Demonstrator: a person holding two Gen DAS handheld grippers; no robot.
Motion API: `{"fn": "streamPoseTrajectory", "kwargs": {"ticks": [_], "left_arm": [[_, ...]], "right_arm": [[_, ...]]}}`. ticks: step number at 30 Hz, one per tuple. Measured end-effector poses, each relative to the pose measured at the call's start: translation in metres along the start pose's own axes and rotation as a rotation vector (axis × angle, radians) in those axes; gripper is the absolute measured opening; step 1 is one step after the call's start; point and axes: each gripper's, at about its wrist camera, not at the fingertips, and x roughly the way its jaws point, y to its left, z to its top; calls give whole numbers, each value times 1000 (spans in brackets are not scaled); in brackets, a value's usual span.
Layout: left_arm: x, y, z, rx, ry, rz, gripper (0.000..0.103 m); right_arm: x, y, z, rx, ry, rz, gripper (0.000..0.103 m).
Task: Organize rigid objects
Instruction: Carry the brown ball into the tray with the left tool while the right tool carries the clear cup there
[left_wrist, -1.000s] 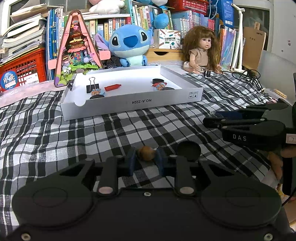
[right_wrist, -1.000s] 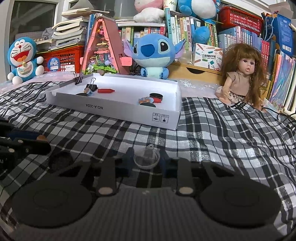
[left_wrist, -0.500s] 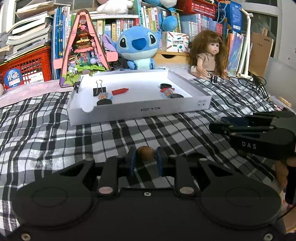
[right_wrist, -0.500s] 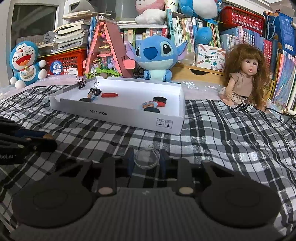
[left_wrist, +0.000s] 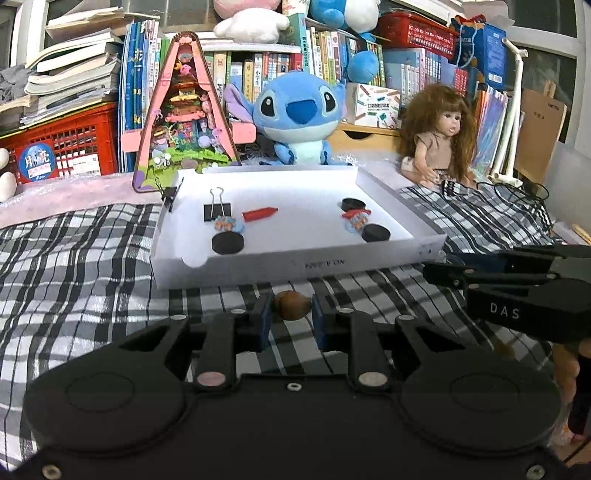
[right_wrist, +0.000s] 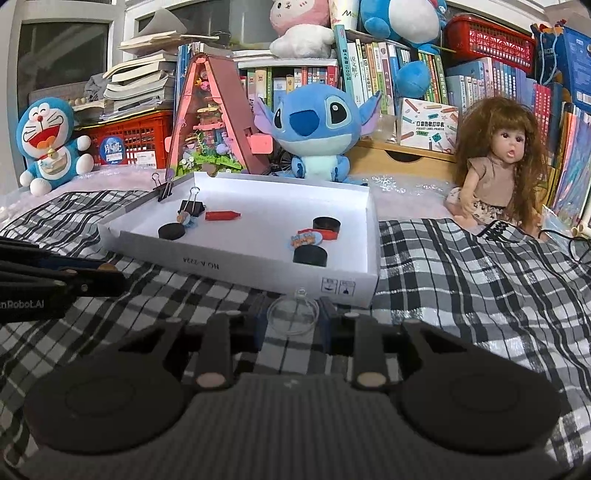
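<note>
1. I hold a small brown nut-like object (left_wrist: 291, 304) pinched in the left gripper (left_wrist: 291, 314), carried just above the checked cloth (left_wrist: 92, 266), near the front wall of the white tray (left_wrist: 369, 260).
2. The right gripper (right_wrist: 293, 317) is pinching a small clear glass dome (right_wrist: 293, 314) with a knob on top, also just short of the tray's near wall, toward its right corner.
3. The tray already holds black discs (left_wrist: 228, 244), a binder clip (left_wrist: 217, 211), a red piece (left_wrist: 259, 214) and small colourful pieces (left_wrist: 356, 220), in a left cluster and a right cluster with bare floor between them.
4. Judged stage: both items in transit to the tray, neither yet placed.
5. Risks:
   - The brown object is rounded and caught on a narrow contact; it may squirt out or roll on release.
   - The dome is smooth; a tilt could let it slip.
   - Either gripper could clip the tray's near wall if brought in too low and shove the tray.
   - The two grippers are near each other and could collide.
</note>
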Motion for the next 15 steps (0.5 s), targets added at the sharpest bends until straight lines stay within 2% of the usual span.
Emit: {"fn": "streamPoseTrajectory", "kwargs": {"ticks": [15], "left_arm": [[15, 8, 18, -37, -21, 36, 22]], "right_arm": [[15, -2, 14, 42, 11, 3, 34]]}}
